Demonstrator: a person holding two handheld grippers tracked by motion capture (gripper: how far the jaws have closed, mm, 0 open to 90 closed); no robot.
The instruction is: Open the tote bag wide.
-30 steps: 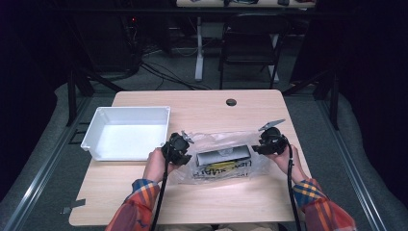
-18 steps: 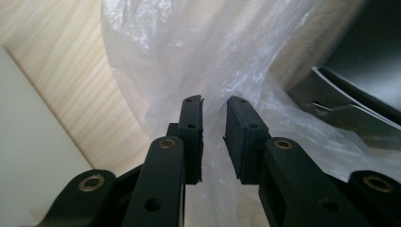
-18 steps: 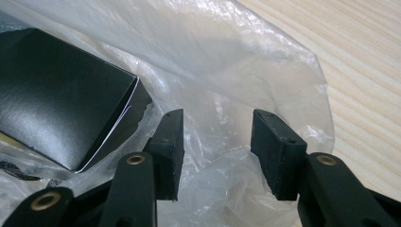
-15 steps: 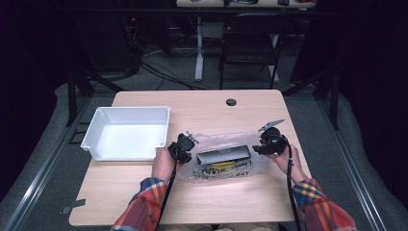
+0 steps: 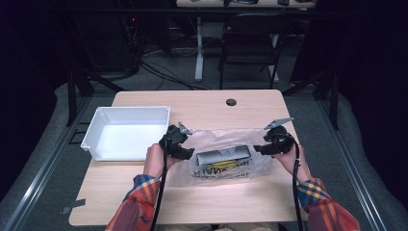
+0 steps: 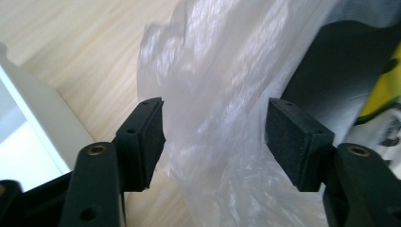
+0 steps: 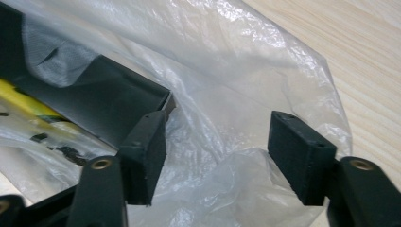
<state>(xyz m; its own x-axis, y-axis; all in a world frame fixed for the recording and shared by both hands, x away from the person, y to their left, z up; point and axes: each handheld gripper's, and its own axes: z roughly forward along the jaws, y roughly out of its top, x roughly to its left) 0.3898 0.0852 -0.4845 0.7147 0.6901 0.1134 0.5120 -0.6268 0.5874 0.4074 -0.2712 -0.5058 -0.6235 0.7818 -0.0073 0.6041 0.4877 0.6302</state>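
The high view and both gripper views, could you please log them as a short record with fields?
surface: wooden table
bag: clear plastic bag lying flat, right of the tray
contents: dark box with yellow print inside the bag
tray: white tray, nothing in it, at table left
left tongs: open, bag plastic between the jaws
right tongs: open, at the bag's right end, plastic between the jaws
hole: round grommet near the far edge

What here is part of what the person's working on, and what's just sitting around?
In use, as far as I can judge:
left gripper
right gripper
clear plastic bag
dark box with yellow print inside it

Lying about:
white tray, empty, beside the bag
folding chair behind the table
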